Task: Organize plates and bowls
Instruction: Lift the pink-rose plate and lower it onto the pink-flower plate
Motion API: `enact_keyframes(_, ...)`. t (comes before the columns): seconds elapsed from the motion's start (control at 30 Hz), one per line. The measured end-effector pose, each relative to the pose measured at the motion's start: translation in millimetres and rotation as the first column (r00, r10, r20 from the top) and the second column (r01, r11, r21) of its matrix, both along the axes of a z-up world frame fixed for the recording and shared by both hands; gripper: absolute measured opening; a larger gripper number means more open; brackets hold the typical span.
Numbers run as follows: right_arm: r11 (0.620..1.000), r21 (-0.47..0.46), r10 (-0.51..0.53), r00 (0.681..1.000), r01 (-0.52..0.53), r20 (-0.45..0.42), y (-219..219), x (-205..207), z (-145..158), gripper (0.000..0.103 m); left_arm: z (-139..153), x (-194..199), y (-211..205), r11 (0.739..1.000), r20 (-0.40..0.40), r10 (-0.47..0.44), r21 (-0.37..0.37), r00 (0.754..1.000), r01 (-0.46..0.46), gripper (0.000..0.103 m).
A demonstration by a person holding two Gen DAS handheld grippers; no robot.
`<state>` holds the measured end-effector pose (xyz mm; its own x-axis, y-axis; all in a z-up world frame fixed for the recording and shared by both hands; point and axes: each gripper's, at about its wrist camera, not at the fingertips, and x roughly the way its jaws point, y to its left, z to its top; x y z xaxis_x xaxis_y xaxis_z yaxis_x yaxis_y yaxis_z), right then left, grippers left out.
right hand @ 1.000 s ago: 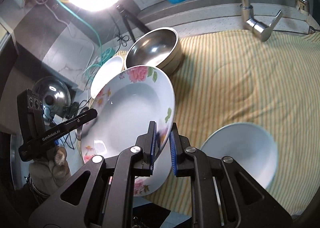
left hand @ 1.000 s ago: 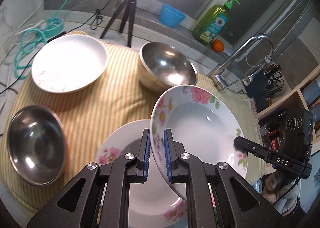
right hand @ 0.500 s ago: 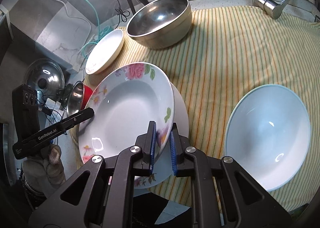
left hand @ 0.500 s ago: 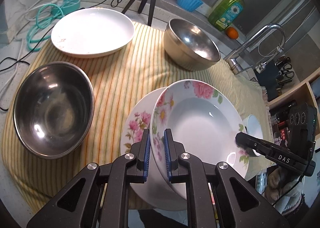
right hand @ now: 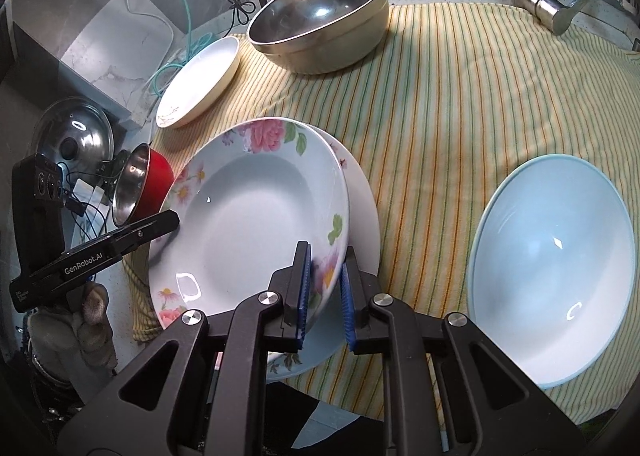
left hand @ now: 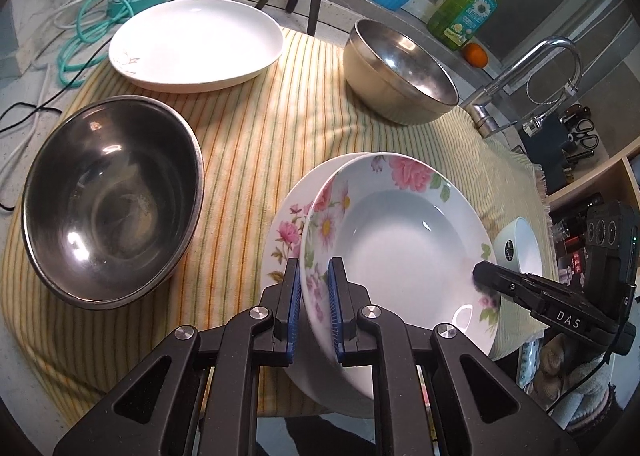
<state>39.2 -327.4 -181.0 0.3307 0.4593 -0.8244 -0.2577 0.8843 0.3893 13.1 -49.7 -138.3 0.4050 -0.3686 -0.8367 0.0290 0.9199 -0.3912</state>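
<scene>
in the left view, the left gripper [left hand: 314, 308] pinches the near rim of the flowered plate [left hand: 400, 240] with its fingers, just above a second flowered plate [left hand: 286, 232] on the striped cloth [left hand: 260, 135]. in the right view, the right gripper [right hand: 323, 288] pinches the same flowered plate [right hand: 256, 215] on its other rim. the plate looks hard, smooth and easy to break, so hold it by the rim on both sides.

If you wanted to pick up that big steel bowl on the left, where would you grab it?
Probably by the rim. The steel bowl sits upright and open on the striped cloth, and its wall is wide and rounded, so a hand-held gripper would likely come from above, one finger inside and one outside the thin near edge.
</scene>
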Motion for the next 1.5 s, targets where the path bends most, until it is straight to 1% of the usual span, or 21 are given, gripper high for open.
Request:
enact_keyframes(0.43, 0.999, -0.033, 0.005, 1.0, -0.005, -0.005, 7.2, 0.7, -6.8, 0.016, -4.6, 1.3, -1.3, 1.0, -0.008, 0.006, 0.005, 1.0, -0.006, 0.012)
enact_keyframes(0.53, 0.999, -0.045, 0.004, 1.0, -0.005, -0.003, 8.5, 0.5, -6.7, 0.017, -3.8, 1.5, -3.6, 1.0, -0.011, 0.002, 0.015, 1.0, -0.002, 0.012)
enact_keyframes(0.8, 0.987, -0.156, 0.052, 0.998, -0.047, 0.03, 24.8, -3.6, -2.4, 0.024, -1.6, 3.3, -10.0, 0.998, -0.011, -0.017, 0.065, 1.0, 0.018, 0.012)
enact_keyframes(0.97, 0.98, -0.191, 0.063, 0.997, -0.054, 0.044, 28.8, -6.2, -0.9, 0.026, -1.0, 1.9, -15.1, 0.994, -0.006, -0.035, 0.104, 0.999, 0.035, 0.013)
enact_keyframes(1.1, 0.973, -0.225, 0.071, 0.996, -0.056, 0.06, 31.1, -7.9, 0.4, 0.026, -0.6, 0.5, -20.2, 0.987, 0.003, -0.056, 0.149, 0.998, 0.055, 0.014)
enact_keyframes(1.4, 0.957, -0.28, 0.095, 0.992, -0.069, 0.081, 37.3, -11.1, 1.5, 0.029, -0.2, -0.7, -26.6, 0.977, 0.001, -0.078, 0.198, 0.997, 0.076, 0.016)
enact_keyframes(1.5, 0.946, -0.314, 0.116, 0.989, -0.082, 0.091, 41.8, -13.4, 1.4, 0.032, -0.1, -0.7, -27.3, 0.976, -0.002, -0.081, 0.203, 0.997, 0.079, 0.016)
